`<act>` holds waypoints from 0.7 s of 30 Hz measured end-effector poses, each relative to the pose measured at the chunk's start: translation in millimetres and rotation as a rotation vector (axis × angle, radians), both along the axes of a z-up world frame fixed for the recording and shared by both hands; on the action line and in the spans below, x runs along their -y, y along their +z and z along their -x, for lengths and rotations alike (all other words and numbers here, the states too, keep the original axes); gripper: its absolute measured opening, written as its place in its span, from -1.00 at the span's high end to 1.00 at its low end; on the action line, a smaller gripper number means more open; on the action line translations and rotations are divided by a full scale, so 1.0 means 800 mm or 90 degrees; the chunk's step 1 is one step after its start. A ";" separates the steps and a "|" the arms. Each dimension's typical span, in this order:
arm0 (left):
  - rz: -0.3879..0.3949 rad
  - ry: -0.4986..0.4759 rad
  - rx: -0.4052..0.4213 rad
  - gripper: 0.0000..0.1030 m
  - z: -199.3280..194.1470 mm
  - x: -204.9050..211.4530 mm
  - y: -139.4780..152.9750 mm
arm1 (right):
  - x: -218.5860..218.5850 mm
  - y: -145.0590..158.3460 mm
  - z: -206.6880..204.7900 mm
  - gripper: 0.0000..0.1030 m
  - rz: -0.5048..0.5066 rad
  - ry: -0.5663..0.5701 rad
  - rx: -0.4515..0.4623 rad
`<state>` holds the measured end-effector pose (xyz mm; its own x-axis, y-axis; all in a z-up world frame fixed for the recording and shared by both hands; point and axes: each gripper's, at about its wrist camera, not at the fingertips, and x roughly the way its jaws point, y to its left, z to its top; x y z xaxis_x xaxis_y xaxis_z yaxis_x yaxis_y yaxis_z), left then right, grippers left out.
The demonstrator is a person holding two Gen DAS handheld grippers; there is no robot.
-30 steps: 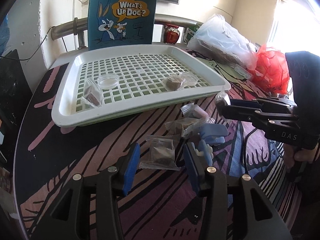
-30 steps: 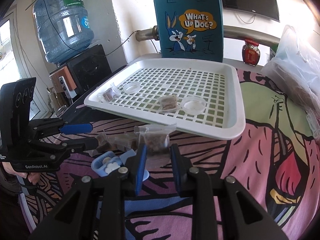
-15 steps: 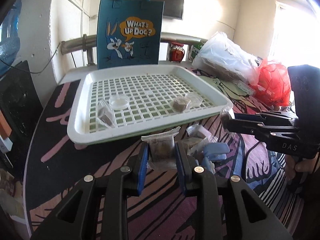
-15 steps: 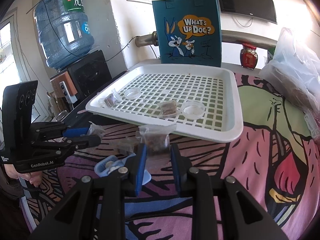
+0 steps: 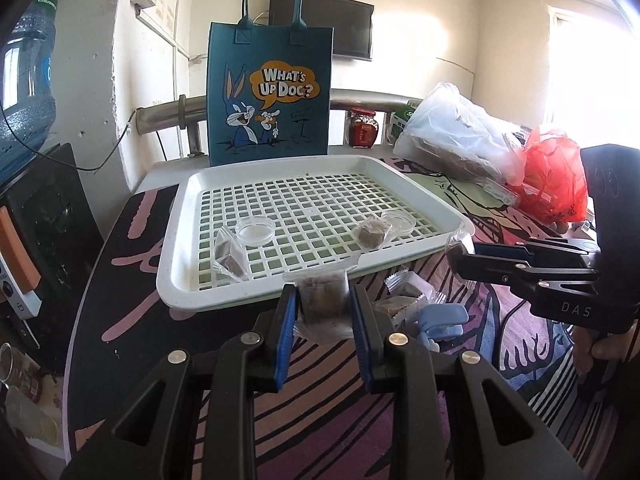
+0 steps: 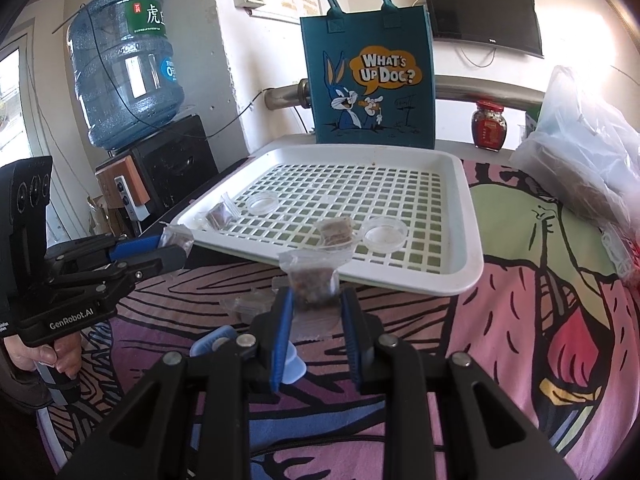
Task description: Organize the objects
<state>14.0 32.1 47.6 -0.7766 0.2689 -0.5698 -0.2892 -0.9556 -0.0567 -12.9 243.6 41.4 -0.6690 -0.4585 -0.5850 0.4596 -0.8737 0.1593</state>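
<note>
Sunlit and cluttered, the patterned tablecloth (image 6: 520, 280) carries a white lattice tray (image 5: 420, 184) toward its far edge. Just before the tray's near rim, the left gripper (image 5: 323, 312) clamps a clear packet of brown cubes (image 5: 322, 300), its jaws having just closed on it. The right gripper (image 6: 314, 312) pinches a second brown packet (image 6: 314, 280).

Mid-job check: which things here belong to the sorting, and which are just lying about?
Job: white tray, its two packets and two clear dishes, packet in left hand-held gripper, packet in right hand-held gripper.
Lying about: teal tote bag, red jar, water bottle.

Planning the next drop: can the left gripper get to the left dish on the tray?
Probably yes. The left gripper, shut on a packet, faces the tray; nothing stands before the left dish.
</note>
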 end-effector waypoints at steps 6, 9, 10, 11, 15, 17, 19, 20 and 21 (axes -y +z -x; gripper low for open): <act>-0.006 0.006 0.000 0.50 -0.001 0.003 0.000 | 0.001 0.001 -0.002 0.53 -0.003 0.001 -0.005; -0.008 0.007 0.001 0.50 0.000 0.003 -0.001 | 0.000 0.001 -0.001 0.53 -0.001 0.001 -0.004; -0.008 0.007 0.002 0.50 0.000 0.004 -0.001 | 0.000 0.001 -0.001 0.53 -0.001 0.001 -0.003; -0.009 0.007 0.004 0.50 0.000 0.004 -0.002 | 0.000 0.001 -0.001 0.53 -0.001 0.000 -0.003; -0.011 0.008 0.008 0.50 0.001 0.005 -0.003 | 0.000 0.001 -0.001 0.53 -0.001 0.001 -0.003; -0.011 0.009 0.012 0.50 0.003 0.005 -0.004 | 0.000 0.001 -0.001 0.53 0.000 0.000 -0.003; -0.013 0.010 0.014 0.50 0.004 0.006 -0.004 | -0.001 0.000 0.000 0.53 0.003 -0.001 -0.001; -0.014 0.011 0.015 0.50 0.004 0.007 -0.005 | -0.002 0.000 0.000 0.53 0.005 -0.002 0.001; -0.015 0.012 0.017 0.50 0.004 0.007 -0.005 | -0.003 0.000 0.000 0.53 0.007 -0.003 0.002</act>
